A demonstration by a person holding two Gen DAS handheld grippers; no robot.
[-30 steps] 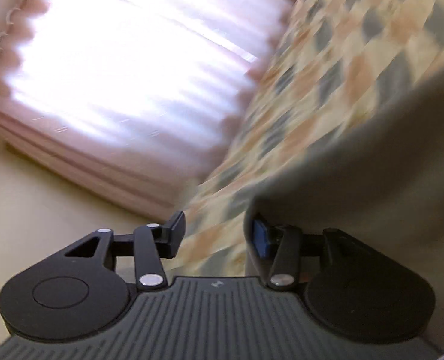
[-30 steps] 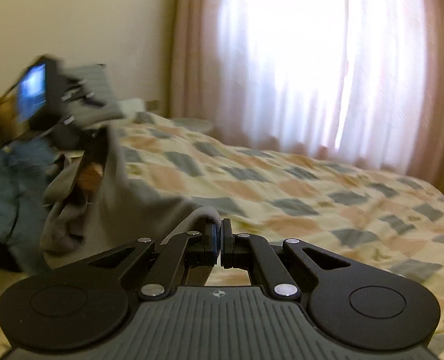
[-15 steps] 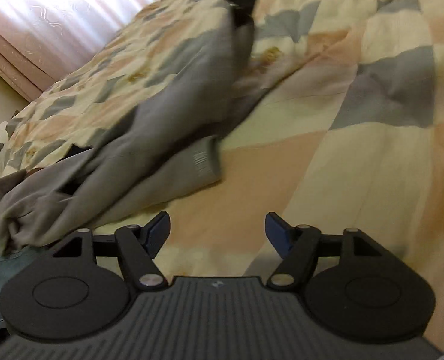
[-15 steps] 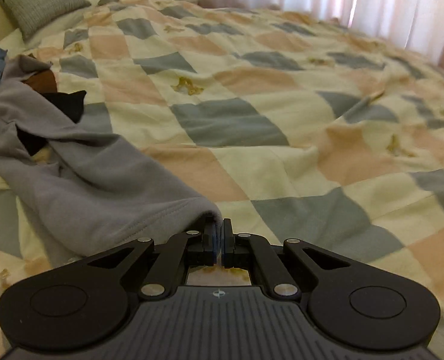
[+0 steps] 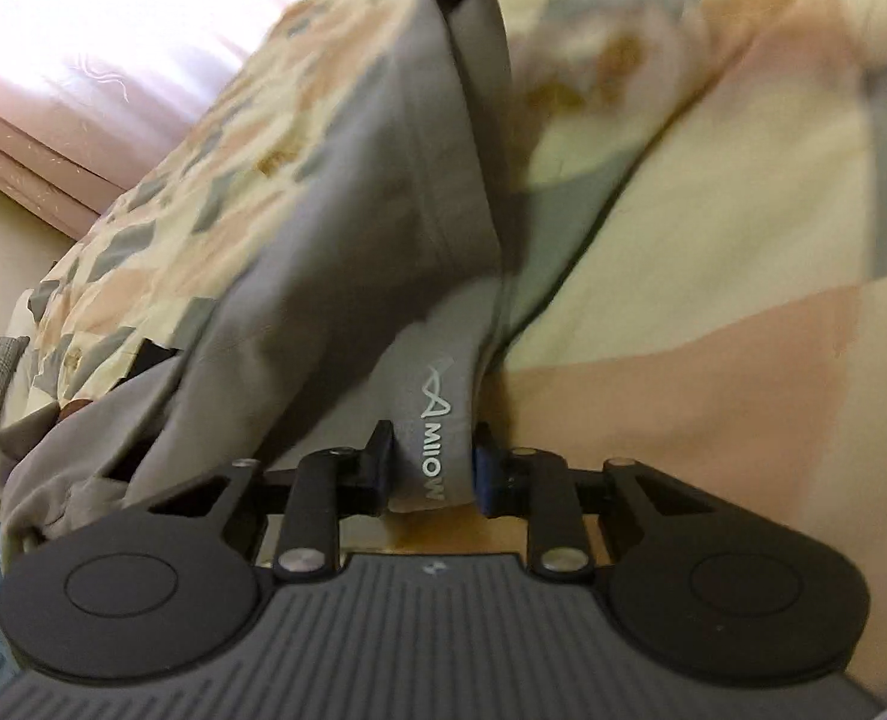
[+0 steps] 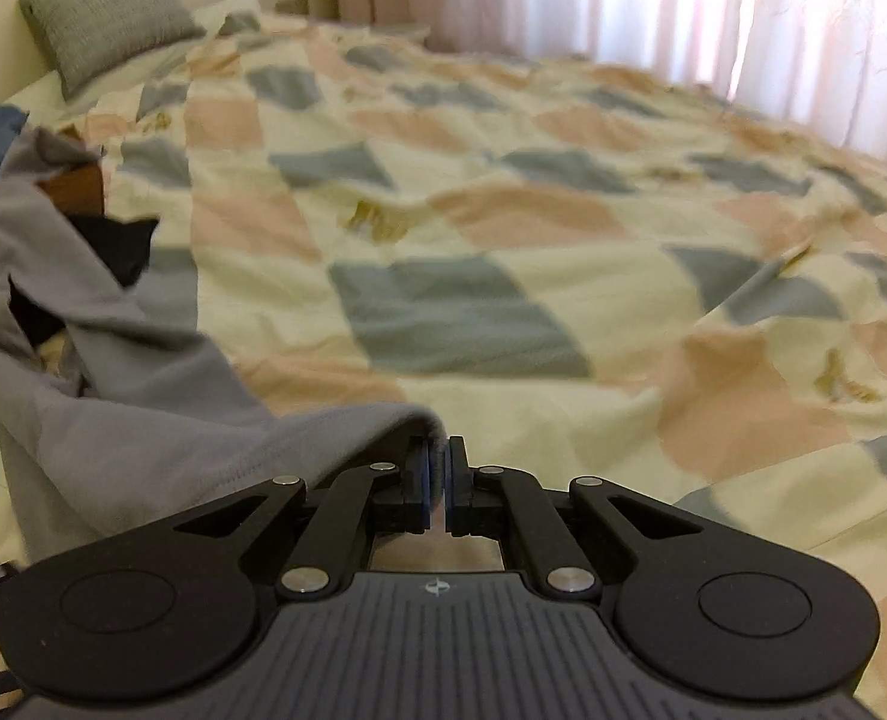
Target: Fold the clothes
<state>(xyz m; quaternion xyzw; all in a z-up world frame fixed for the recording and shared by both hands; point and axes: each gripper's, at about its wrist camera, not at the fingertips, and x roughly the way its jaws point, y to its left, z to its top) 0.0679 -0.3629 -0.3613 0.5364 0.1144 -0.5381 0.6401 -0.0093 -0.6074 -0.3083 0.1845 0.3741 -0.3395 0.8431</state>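
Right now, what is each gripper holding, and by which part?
Right gripper: pinching the grey garment by a hem edge. Left gripper: closing around its logo-printed end, which lies between the jaws.

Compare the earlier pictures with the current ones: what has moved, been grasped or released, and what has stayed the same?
The left gripper came down from facing the curtain to the bed; its fingers, wide apart half a second ago, are closing around the printed cuff of the grey garment. The right gripper also dropped toward the quilt. Unchanged: it stays shut on the garment's edge.
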